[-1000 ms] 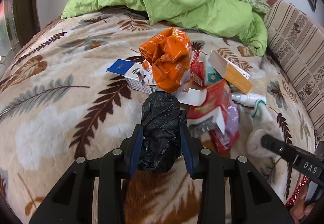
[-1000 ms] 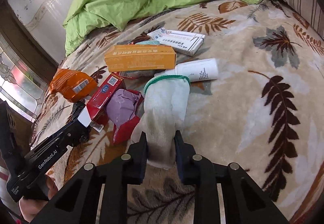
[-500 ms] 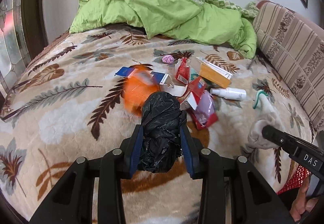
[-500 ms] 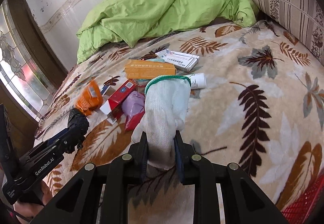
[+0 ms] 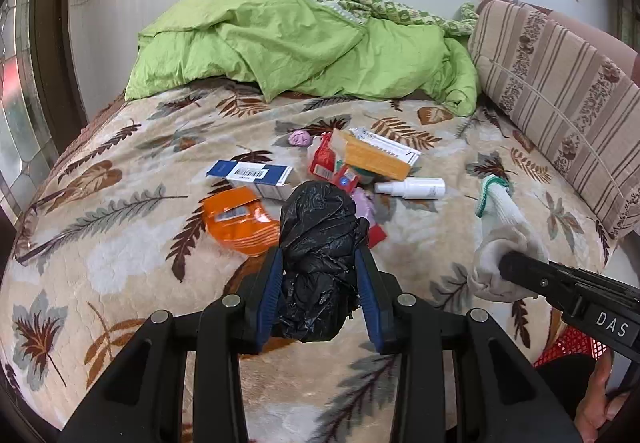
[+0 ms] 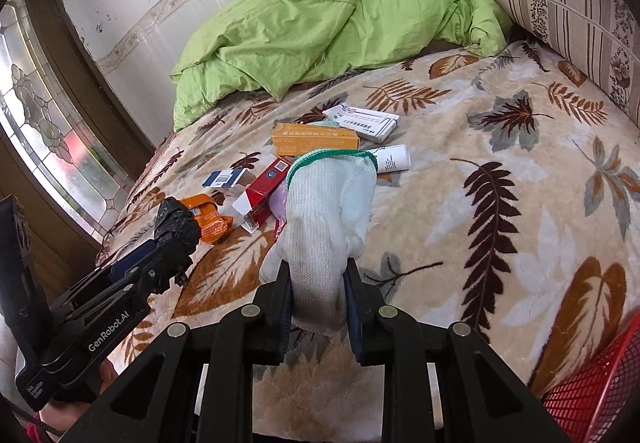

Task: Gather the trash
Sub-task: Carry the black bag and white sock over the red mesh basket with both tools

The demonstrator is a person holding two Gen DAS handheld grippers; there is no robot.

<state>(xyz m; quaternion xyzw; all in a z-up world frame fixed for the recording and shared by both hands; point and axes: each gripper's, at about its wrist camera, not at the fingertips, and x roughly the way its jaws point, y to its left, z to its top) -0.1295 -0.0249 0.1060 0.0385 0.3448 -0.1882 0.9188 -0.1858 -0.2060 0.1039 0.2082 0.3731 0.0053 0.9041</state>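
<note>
We see two wrist views over a bed covered by a leaf-patterned blanket (image 5: 120,243). In the left wrist view, the left gripper (image 5: 320,283) at lower centre is clamped on a crumpled black plastic bag (image 5: 320,243). In the right wrist view, the right gripper (image 6: 318,291) at lower centre is closed on a white knit glove (image 6: 328,211) with a green cuff. The remaining trash sits in a cluster mid-frame: an orange wrapper (image 5: 240,223), a blue-and-white box (image 5: 256,175), a red packet (image 5: 324,163), an orange box (image 6: 316,139), a white box (image 6: 362,121) and a white bottle (image 5: 412,187). Bare blanket spreads wide at left and right of the cluster. A green duvet (image 5: 300,43) fills the far edge, a striped cushion (image 5: 560,103) the right edge. A red mesh basket (image 6: 592,399) shows at lower right.
</note>
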